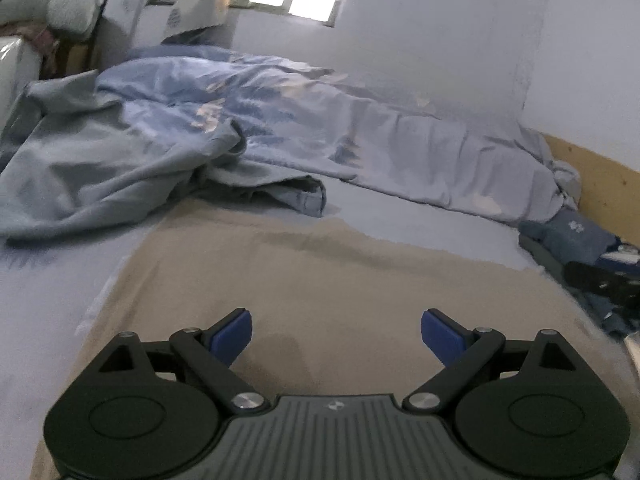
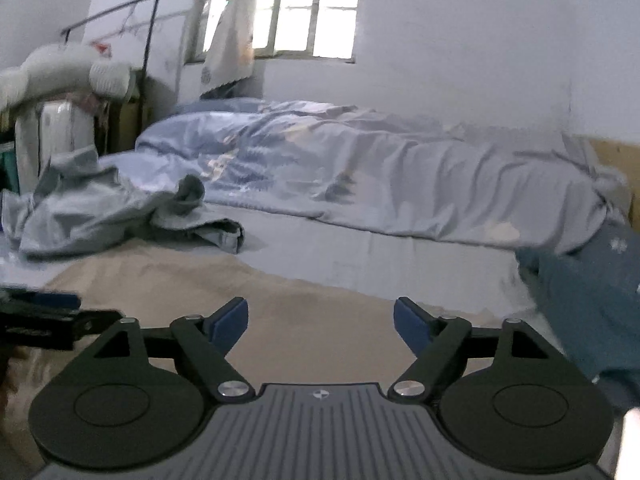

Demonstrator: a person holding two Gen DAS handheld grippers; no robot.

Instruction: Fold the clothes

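A beige garment [image 1: 320,288] lies spread flat on the bed, right under both grippers; in the right wrist view the same beige garment [image 2: 312,320] fills the foreground. My left gripper [image 1: 336,334] hovers over it, open, nothing between its blue pads. My right gripper [image 2: 320,326] is open too and holds nothing. The left gripper [image 2: 40,320] shows as a dark blurred shape at the left edge of the right wrist view. A crumpled grey-blue garment [image 1: 120,176] lies beyond the beige one to the left, seen also as a grey-blue heap [image 2: 120,208].
A rumpled blue duvet [image 1: 360,132] runs along the wall across the back of the bed. Dark blue clothes [image 1: 580,248] are piled at the right, by a wooden board [image 1: 600,184]. A window [image 2: 304,8] and a clothes rack [image 2: 148,32] stand behind.
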